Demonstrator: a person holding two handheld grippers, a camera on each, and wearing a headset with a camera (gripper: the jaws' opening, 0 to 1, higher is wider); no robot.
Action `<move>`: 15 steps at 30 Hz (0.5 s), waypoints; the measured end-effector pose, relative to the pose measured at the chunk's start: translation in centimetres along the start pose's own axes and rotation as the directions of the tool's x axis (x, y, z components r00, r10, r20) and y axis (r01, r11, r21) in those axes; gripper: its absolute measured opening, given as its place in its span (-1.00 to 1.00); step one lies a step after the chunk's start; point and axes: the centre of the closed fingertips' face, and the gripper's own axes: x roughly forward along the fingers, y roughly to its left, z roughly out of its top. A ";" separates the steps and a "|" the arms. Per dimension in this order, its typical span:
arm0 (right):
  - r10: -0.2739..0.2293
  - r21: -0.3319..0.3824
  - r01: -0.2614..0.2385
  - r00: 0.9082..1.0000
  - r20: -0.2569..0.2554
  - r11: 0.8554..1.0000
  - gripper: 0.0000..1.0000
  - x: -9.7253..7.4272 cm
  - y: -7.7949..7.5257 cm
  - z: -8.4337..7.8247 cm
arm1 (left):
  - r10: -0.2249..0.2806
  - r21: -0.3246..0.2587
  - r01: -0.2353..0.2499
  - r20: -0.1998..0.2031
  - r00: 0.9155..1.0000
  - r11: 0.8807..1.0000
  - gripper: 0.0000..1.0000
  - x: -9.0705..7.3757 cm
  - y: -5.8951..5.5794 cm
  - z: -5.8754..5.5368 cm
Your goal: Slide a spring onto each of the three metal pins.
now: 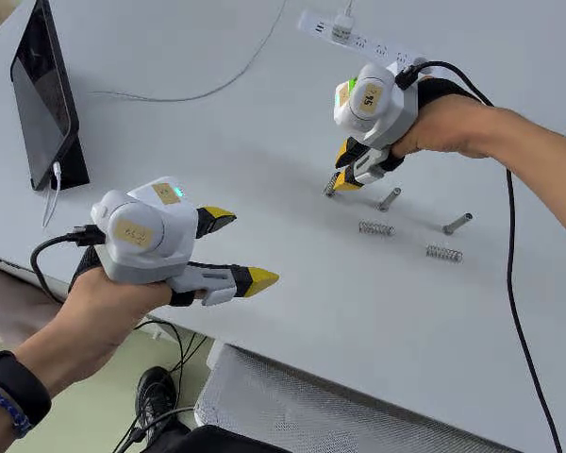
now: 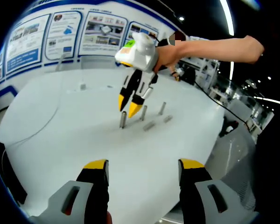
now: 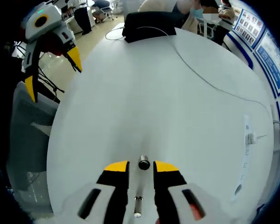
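Note:
Three metal pins stand upright on the white table (image 1: 264, 142). My right gripper (image 1: 342, 181) points down over the left pin (image 1: 331, 185), its jaws narrowly apart on either side of the pin's top (image 3: 143, 164) with small gaps showing. The other two pins (image 1: 389, 199) (image 1: 457, 224) stand to its right. Two springs (image 1: 376, 228) (image 1: 443, 253) lie flat in front of them. My left gripper (image 1: 241, 247) hovers open and empty near the table's front edge, well away from the pins. From the left gripper view the right gripper (image 2: 129, 109) sits just above that pin (image 2: 123, 120).
A dark tablet (image 1: 42, 94) leans at the far left with a white cable plugged in. A white power strip (image 1: 358, 33) lies at the back, and a grey cable (image 1: 217, 90) trails across the table. A mesh surface (image 1: 292, 406) sits below the front edge.

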 end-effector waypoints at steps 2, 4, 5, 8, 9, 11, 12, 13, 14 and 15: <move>-0.016 0.003 0.015 1.000 0.015 1.000 -0.55 -0.2 -0.1 0.0 | 0.002 -0.011 -0.002 0.002 1.000 1.000 0.23 0.0 0.0 -0.1; -0.040 0.020 0.040 0.999 0.030 0.999 -0.52 -0.5 -0.4 -0.1 | 0.002 -0.017 -0.002 0.000 1.000 1.000 0.22 0.1 -0.1 -0.3; -0.046 0.028 0.045 0.998 0.036 0.999 -0.51 -0.6 -0.4 -0.2 | 0.004 -0.020 -0.004 -0.001 1.000 1.000 0.21 0.1 -0.1 -0.4; -0.057 0.042 0.055 0.997 0.048 0.998 -0.48 -0.6 -0.2 -0.7 | 0.004 -0.041 -0.004 0.002 1.000 0.999 0.20 0.1 -0.2 -0.7; -0.064 0.048 0.062 0.997 0.050 0.997 -0.46 -0.5 -0.2 -0.9 | 0.001 -0.045 0.000 0.005 1.000 0.999 0.20 0.0 -0.3 -0.7; -0.083 0.067 0.079 0.995 0.055 0.995 -0.44 -0.5 -0.4 -1.1 | 0.002 -0.047 -0.001 0.007 1.000 0.999 0.20 0.0 -0.4 -0.7; -0.092 0.086 0.086 0.994 0.065 0.993 -0.43 -0.5 -0.4 -1.2 | 0.001 -0.047 -0.001 0.007 1.000 0.999 0.20 0.0 -0.4 -0.7; -0.101 0.102 0.092 0.992 0.079 0.990 -0.43 -0.5 -0.4 -1.1 | 0.002 -0.047 -0.001 0.007 1.000 0.999 0.20 0.0 -0.4 -0.8; -0.119 0.138 0.104 0.987 0.106 0.985 -0.43 -0.5 -0.5 -0.9 | 0.002 -0.049 -0.002 0.007 1.000 0.999 0.20 0.1 -0.4 -0.8; -0.129 0.159 0.109 0.984 0.122 0.981 -0.42 -0.5 -0.6 -0.7 | 0.001 -0.050 -0.001 0.005 1.000 0.999 0.21 0.1 -0.4 -0.9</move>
